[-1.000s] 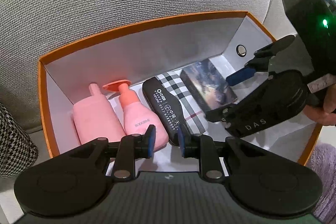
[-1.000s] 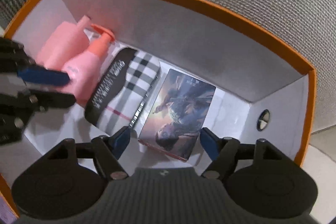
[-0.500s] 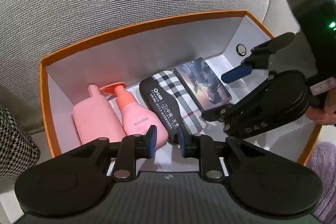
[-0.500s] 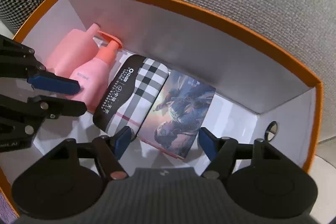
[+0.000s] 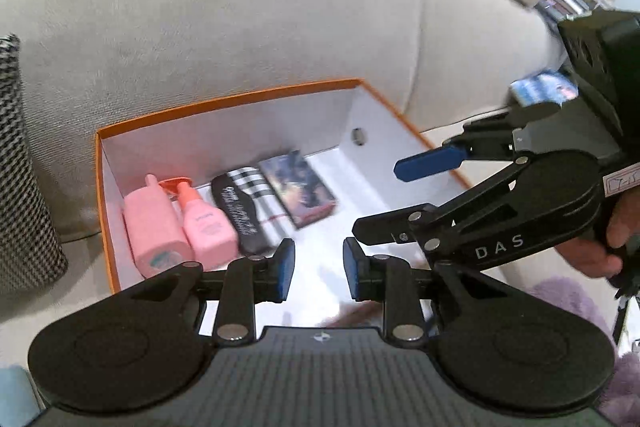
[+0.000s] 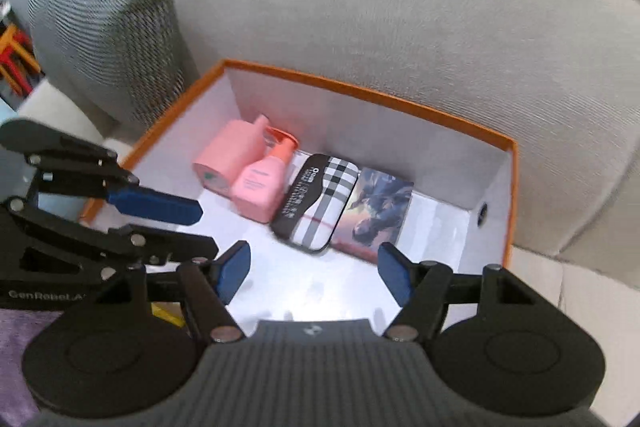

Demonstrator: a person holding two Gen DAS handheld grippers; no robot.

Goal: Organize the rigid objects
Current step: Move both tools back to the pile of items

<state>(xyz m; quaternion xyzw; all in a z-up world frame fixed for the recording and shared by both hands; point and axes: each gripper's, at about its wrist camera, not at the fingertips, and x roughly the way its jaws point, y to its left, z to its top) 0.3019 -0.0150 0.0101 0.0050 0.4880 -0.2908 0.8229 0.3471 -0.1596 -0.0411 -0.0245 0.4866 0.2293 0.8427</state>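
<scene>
The left gripper (image 5: 318, 263) hangs above the near edge of an orange-rimmed cardboard box (image 5: 224, 98); its jaws, a narrow gap apart, have just been opening and hold nothing. Beyond and left of them, four rigid things lie side by side, touching, on the smooth white floor of the box: a squat pink bottle (image 5: 154, 233), a slimmer pink pump bottle (image 5: 208, 227) with a coral nozzle, a rounded black case with a plaid panel (image 5: 248, 213), and a flat glossy picture box (image 5: 302, 189). The right gripper (image 6: 314, 269) has its jaws spread wide and empty, with the case and picture box just beyond them. The box sits against a coarse-woven grey sofa cushion (image 6: 400, 7). A houndstooth pillow (image 5: 24, 187) stands to the left.
</scene>
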